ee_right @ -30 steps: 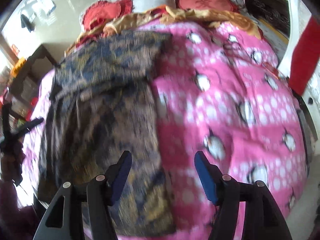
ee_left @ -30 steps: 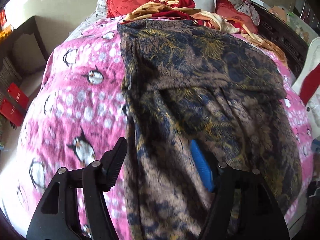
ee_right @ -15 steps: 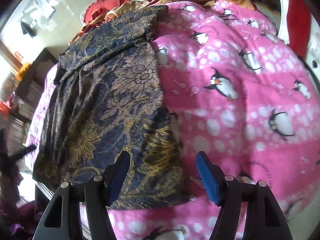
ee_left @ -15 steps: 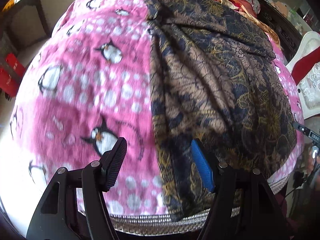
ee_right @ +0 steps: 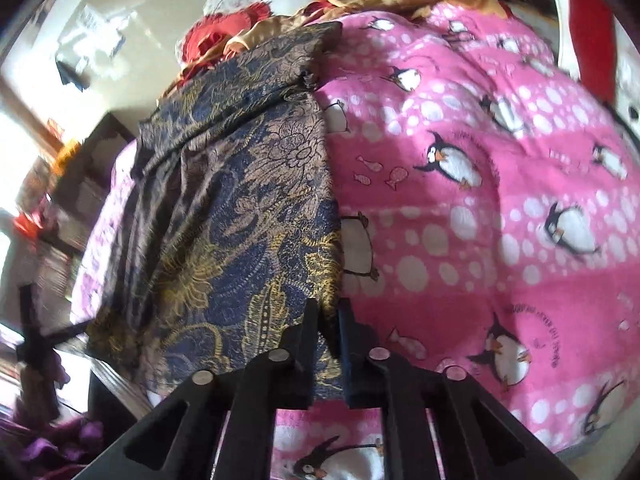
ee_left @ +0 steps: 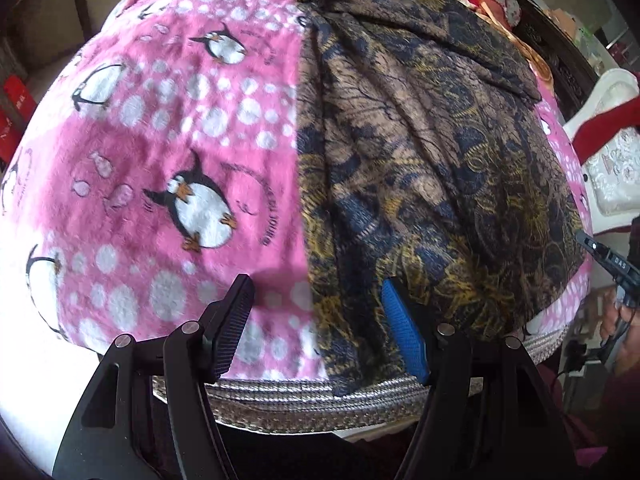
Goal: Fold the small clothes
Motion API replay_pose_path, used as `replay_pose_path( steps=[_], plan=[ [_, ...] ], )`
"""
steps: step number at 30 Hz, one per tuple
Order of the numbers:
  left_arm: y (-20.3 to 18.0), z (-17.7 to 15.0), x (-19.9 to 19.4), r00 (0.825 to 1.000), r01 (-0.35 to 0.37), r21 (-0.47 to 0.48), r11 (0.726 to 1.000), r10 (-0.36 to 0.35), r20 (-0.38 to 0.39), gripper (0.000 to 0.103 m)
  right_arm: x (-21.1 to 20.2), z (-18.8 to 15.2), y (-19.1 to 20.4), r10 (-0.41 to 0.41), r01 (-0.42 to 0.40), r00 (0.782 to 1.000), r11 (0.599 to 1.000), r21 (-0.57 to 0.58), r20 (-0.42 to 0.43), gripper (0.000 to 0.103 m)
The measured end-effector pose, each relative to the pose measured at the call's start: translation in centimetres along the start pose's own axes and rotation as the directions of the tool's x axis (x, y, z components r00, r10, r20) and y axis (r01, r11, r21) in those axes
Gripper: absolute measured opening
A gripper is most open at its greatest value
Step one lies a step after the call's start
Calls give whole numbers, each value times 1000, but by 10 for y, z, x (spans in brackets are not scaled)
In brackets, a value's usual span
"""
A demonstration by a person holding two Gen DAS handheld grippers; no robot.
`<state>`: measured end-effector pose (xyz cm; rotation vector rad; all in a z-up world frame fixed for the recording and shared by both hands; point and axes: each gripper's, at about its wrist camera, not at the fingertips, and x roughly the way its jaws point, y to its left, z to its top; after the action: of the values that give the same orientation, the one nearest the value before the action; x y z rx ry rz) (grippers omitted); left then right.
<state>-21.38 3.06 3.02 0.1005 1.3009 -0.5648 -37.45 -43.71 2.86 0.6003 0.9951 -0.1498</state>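
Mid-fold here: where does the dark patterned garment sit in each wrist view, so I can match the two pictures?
Left wrist: the garment fills the right half, running from the top centre to the near edge, with the open left gripper astride its left border.
Right wrist: it lies left of centre; the right gripper is closing on its near right corner.
Shared landmark: the pink penguin blanket beneath it.
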Motion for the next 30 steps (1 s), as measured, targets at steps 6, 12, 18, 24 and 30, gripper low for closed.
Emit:
replay_pose_path(
  steps=[6,12,18,24,30],
  plan=[
    [-13,2,12,999,-29,66,997,31,-32,67,9,-5,4,2,-3,1000,999,-32,-28,49],
    [-18,9,18,998,36,43,998,-33,-56,8,11,-3,3,9,-9,1000,999,-35,8,11],
    [-15,11,-14,994,109,62,992,-109,1,4,-21,-2,16,33,-30,997,999,-44,68,7],
    [7,2,-60,991,101,76,992,-107,78,4,-54,-14,30,80,-76,995,994,-77,52,6],
    [21,-8,-26,999,46,35,998,-47,23,4,-18,-31,14,40,-42,998,998,-36,-56,6]
  ],
)
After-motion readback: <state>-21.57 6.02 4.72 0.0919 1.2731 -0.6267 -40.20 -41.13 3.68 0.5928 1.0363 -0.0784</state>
